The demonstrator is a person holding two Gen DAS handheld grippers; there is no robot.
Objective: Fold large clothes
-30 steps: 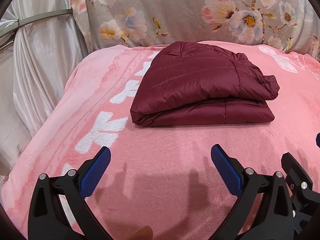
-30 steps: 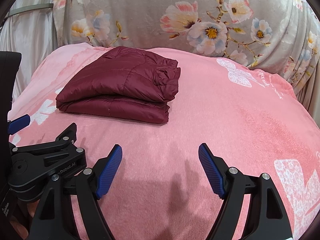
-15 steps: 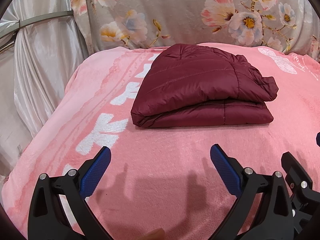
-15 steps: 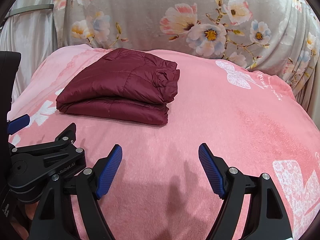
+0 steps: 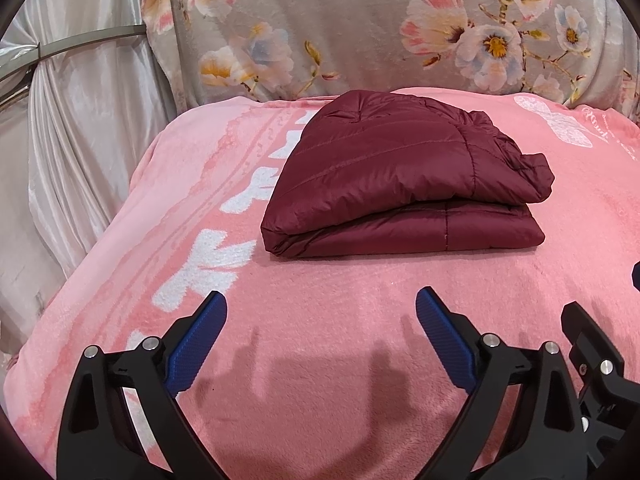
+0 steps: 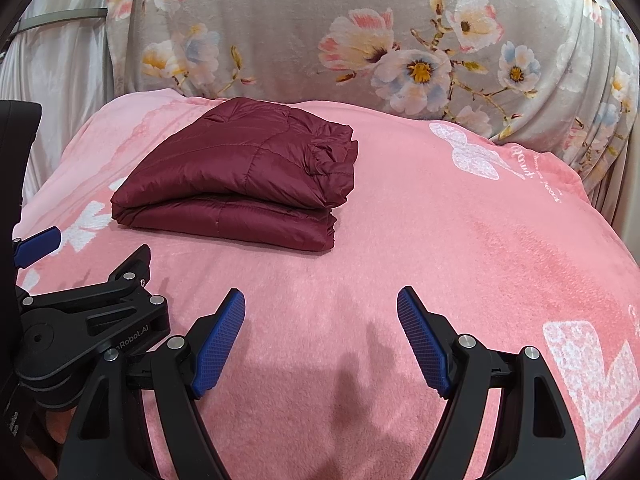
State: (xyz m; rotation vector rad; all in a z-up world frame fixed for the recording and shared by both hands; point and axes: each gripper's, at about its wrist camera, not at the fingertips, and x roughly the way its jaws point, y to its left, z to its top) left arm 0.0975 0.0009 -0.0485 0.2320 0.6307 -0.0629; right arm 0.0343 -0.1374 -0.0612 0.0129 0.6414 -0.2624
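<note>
A dark red quilted jacket [image 5: 400, 176] lies folded in a compact stack on the pink blanket [image 5: 320, 320]. It also shows in the right wrist view [image 6: 240, 176], left of centre. My left gripper [image 5: 322, 304] is open and empty, hovering over the blanket in front of the jacket, apart from it. My right gripper [image 6: 320, 300] is open and empty, in front of and to the right of the jacket. The left gripper's body [image 6: 80, 328] shows at the left edge of the right wrist view.
A grey floral cloth [image 5: 400, 28] hangs behind the bed. A silvery curtain [image 5: 72, 128] with a metal band hangs at the left. The blanket drops off at its left edge [image 5: 100, 240] and right edge [image 6: 600, 208].
Both grippers have drawn back slightly from the jacket and stay open. The jacket has not moved.
</note>
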